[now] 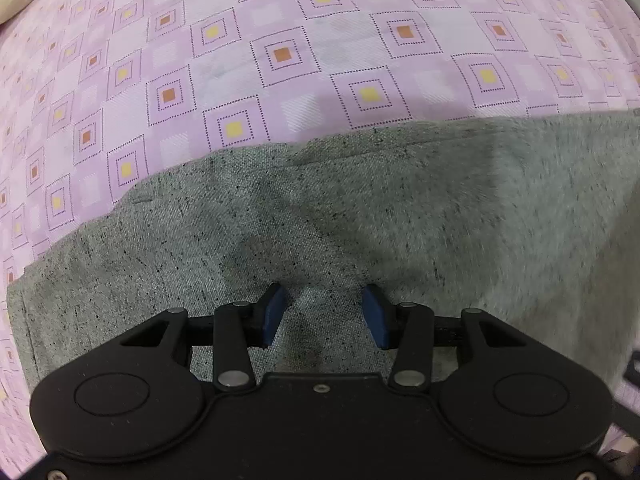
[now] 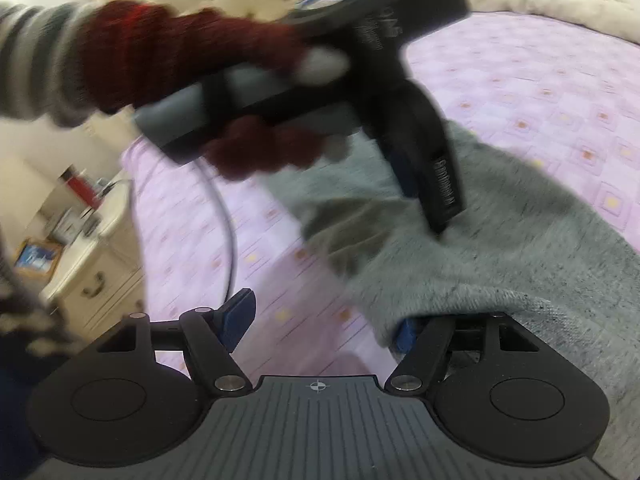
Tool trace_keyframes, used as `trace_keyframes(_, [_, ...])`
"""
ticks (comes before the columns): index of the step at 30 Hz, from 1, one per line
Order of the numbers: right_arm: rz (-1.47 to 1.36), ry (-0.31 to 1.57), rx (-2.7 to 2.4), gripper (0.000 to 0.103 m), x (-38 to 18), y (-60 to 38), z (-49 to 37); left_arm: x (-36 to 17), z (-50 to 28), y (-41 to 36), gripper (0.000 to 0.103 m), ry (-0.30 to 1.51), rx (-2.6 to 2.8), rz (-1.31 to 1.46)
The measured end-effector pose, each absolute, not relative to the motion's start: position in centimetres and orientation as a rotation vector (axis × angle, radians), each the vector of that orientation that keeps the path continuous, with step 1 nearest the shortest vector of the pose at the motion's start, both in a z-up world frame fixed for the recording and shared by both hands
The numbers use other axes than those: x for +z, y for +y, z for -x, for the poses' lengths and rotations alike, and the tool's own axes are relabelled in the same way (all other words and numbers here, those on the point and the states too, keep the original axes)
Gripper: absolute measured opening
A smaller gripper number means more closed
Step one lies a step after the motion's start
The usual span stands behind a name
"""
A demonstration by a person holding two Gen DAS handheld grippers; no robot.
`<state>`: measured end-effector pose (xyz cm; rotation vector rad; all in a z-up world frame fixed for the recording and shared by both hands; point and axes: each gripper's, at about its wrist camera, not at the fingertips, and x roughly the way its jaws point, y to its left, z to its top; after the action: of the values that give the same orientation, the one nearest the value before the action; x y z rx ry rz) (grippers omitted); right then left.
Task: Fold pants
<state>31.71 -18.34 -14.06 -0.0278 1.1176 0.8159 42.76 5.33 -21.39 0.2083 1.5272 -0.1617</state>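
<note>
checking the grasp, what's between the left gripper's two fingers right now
Only the grey pants fabric, lying flat under the open left gripper; nothing is pinched between the blue pads. The left wrist view shows it.

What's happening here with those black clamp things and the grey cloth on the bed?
A person is folding grey pants on a bed with a pink patterned sheet, using a handheld gripper in each hand. The left gripper is open, poised over the fabric. The right gripper is open too, with the pants draped over one finger. The red-gloved hand holds the left one.

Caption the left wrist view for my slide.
Left gripper, jaws open, over grey pants on the pink patterned bedsheet.
</note>
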Motion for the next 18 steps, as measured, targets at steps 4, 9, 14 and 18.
trace_keyframes(4, [0.001, 1.089, 0.689, 0.053, -14.5, -18.9, -32.8, -21.3, -42.5, 5.5, 0.054, 1.518, -0.166, -0.222])
trace_keyframes(9, [0.187, 1.215, 0.999, 0.037, -14.0, -16.1, -29.4, -21.2, -42.5, 5.7, 0.054, 1.525, -0.165, -0.208])
trace_keyframes(14, [0.128, 1.143, 0.803, 0.036, -13.6, -16.7, -29.2, -21.2, -42.5, 5.8, 0.055, 1.518, -0.157, -0.213])
trace_keyframes(18, [0.135, 1.116, 0.608, 0.035, -13.9, -18.4, -29.8, -21.0, -41.5, 5.6, 0.056, 1.498, -0.153, -0.243])
